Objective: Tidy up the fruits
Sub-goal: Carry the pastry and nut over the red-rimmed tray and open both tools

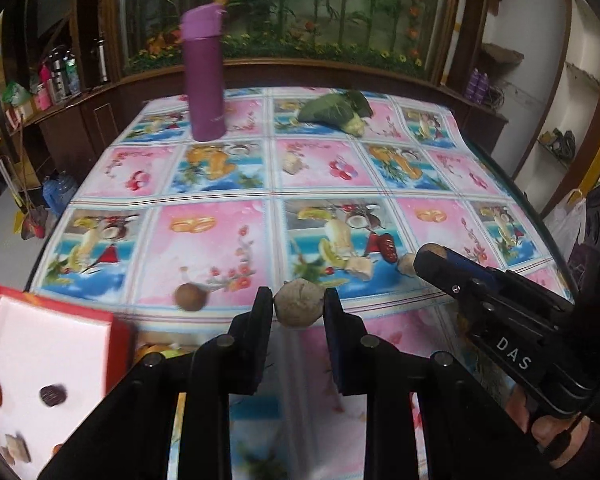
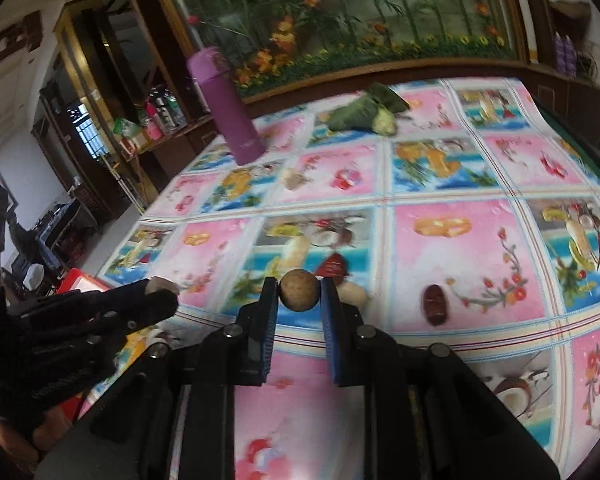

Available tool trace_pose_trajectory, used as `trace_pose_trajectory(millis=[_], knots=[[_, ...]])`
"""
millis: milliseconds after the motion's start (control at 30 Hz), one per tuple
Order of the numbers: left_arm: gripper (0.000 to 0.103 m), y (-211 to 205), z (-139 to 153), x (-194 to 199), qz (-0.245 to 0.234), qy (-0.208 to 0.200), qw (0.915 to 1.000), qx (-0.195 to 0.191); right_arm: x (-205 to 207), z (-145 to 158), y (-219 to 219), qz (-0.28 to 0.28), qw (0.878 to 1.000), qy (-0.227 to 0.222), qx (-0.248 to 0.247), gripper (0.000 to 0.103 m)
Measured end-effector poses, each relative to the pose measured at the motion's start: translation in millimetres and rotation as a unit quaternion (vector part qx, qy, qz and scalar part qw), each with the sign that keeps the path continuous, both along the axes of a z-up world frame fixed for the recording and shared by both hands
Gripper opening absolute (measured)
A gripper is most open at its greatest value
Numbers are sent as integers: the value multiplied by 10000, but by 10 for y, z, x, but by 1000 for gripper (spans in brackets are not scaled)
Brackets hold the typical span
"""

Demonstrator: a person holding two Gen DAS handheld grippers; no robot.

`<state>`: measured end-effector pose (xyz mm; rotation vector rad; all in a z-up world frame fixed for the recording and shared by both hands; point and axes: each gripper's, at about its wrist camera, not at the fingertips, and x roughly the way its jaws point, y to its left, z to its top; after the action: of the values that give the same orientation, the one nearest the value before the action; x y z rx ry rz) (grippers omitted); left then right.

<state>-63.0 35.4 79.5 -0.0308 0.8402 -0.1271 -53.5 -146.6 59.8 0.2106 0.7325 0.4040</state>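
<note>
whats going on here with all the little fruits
A person is sorting small fruits with a pair of tongs in each hand. The left tongs are closed on a pale brown round fruit, and the right tongs grip a smaller round brown fruit. A red tray at the left already holds a few pieces. More fruit lies on the patterned tablecloth.

glossy tablecloth (image 1: 220, 248), matt purple flask (image 1: 204, 76)

Probably home: tablecloth (image 1: 236, 184), cluttered shelves (image 1: 56, 76)
</note>
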Motion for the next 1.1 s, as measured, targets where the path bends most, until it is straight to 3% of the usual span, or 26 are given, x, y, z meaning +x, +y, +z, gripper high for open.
trace_pose_trajectory(millis=[200, 367, 567, 700, 900, 1100], knots=[[25, 518, 212, -387, 366, -277, 9989, 103, -174, 69, 383, 183, 9997, -128, -125, 23], [25, 1043, 267, -648, 815, -312, 9961, 95, -321, 200, 927, 811, 9964, -157, -203, 23], [25, 1800, 272, -906, 1669, -342, 9854, 77, -472, 387, 1703, 1691, 9851, -193, -226, 23], [25, 2104, 249, -1013, 1995, -327, 9790, 250, -529, 412, 2116, 2082, 9775, -148, -308, 23], [25, 2278, 22, -1008, 1951, -21, 9804, 267, -479, 211, 2590, 2306, 9708, 172, -638, 23], [25, 2320, -45, -916, 1874, 55, 9819, 285, -406, 62, 2718, 2246, 9699, 368, -861, 23]])
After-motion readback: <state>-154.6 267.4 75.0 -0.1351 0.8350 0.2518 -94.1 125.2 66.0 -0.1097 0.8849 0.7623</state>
